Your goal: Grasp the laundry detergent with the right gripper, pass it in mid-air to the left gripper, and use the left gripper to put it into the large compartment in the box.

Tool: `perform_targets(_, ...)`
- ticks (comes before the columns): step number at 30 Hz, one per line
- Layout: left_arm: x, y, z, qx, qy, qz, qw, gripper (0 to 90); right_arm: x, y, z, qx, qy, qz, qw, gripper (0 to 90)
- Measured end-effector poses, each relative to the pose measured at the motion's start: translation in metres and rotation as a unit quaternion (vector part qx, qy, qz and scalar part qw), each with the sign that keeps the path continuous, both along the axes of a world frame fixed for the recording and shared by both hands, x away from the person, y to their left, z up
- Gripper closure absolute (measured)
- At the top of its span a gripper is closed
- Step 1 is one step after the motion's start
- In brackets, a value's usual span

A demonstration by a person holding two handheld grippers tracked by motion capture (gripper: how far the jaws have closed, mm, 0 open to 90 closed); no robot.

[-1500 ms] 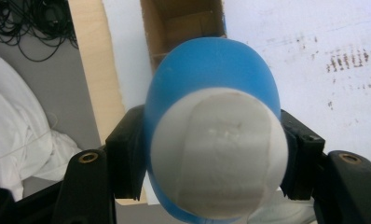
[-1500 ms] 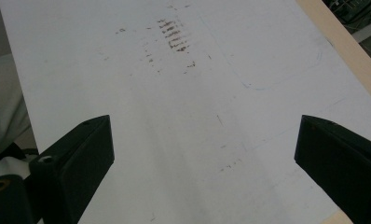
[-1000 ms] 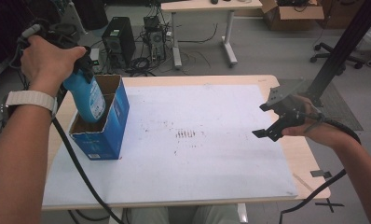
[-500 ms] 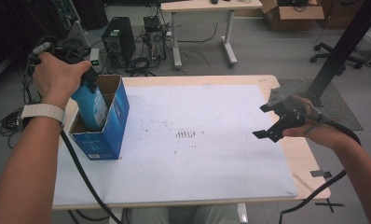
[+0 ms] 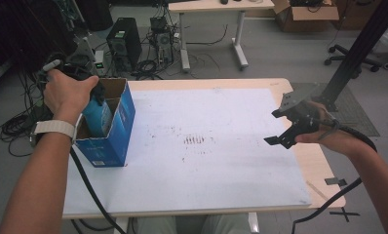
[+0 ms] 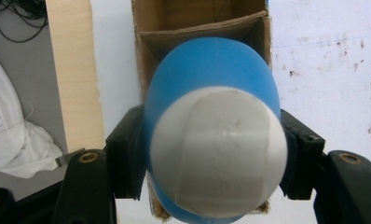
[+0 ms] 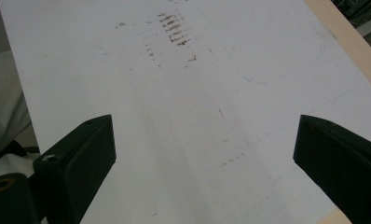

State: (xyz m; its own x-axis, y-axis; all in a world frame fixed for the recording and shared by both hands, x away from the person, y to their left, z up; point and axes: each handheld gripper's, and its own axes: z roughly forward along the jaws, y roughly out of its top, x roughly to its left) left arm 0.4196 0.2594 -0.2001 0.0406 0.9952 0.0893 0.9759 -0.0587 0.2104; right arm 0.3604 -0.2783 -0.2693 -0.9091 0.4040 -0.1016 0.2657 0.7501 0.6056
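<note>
Bottle (image 6: 211, 116), blue with a white taped end facing the left gripper view, sits clamped between the two black jaws of the left gripper (image 6: 214, 154), which press on its sides. Beyond that end, the same view shows the open cardboard inside of the box (image 6: 202, 23), with a divider wall crossing just behind the bottle. In the high view the bottle (image 5: 98, 116) stands partly down inside the box (image 5: 115, 131), a blue carton at the left edge of the table (image 5: 241, 84), with the person's left hand (image 5: 67, 92) on top of it and a pale watch strap on the wrist. The right gripper (image 5: 287, 127) hangs over the table's right side, well apart from the box, its jaws spread wide with nothing between them. The right gripper view shows a white sheet (image 7: 188, 116) with brown smudges under those jaws. Past the table lie computer towers (image 5: 124, 44) and cables on the floor.
</note>
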Motion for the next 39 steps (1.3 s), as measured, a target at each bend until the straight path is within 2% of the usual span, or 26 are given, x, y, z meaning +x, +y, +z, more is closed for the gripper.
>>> perform_targets(14,0.001,0.0,-0.037,0.0,0.008,-0.002,1.0,37.9,0.0,0.0,-0.002,-0.001,0.003,-0.002,1.0,5.8)
perform_targets(23,0.003,0.002,-0.055,-0.003,0.011,0.002,0.9999,37.9,0.002,-0.001,-0.006,-0.002,0.006,-0.004,1.0,5.8)
perform_targets(34,0.005,0.003,-0.073,-0.008,0.023,-0.005,0.9997,37.9,0.003,-0.001,-0.008,-0.003,0.009,-0.005,0.9999,5.9)
perform_targets(39,0.006,0.003,-0.073,-0.008,0.023,-0.006,0.9997,37.9,0.003,-0.001,-0.008,-0.003,0.009,-0.005,0.9999,6.0)
